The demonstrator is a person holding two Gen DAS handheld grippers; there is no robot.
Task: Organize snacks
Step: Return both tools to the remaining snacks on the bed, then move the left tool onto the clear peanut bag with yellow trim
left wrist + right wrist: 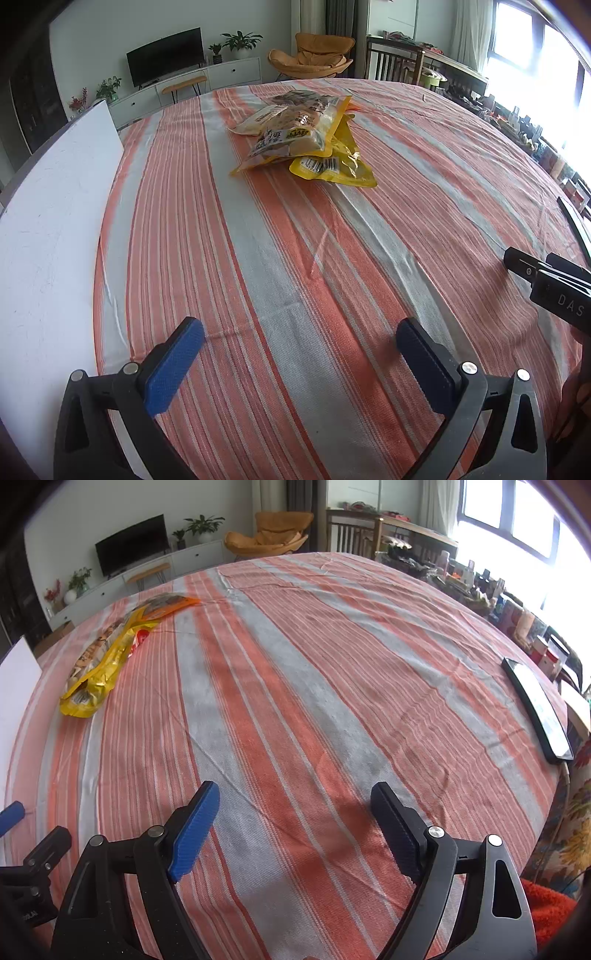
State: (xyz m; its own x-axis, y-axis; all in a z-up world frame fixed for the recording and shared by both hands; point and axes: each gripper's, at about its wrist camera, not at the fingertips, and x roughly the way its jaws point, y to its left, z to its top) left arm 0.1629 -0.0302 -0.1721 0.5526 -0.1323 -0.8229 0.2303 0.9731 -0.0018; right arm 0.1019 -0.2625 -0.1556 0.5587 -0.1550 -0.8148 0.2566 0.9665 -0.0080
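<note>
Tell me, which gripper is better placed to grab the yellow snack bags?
Probably the left gripper: the pile of yellow plastic snack bags lies straight ahead of its open jaws. For the open right gripper, they sit far off to the left.

Left wrist view: mounted behind the left gripper [299, 362], angled down and forward, close above the orange-and-grey striped tablecloth [280, 258]; the heap of yellow plastic snack packets [299, 136] lies ahead, centre. Right wrist view: behind the right gripper [295, 834], same downward tilt, set further right. Shared: cloth, packets (upper left here), black flat television [131, 544], orange lounge chair [271, 535].
</note>
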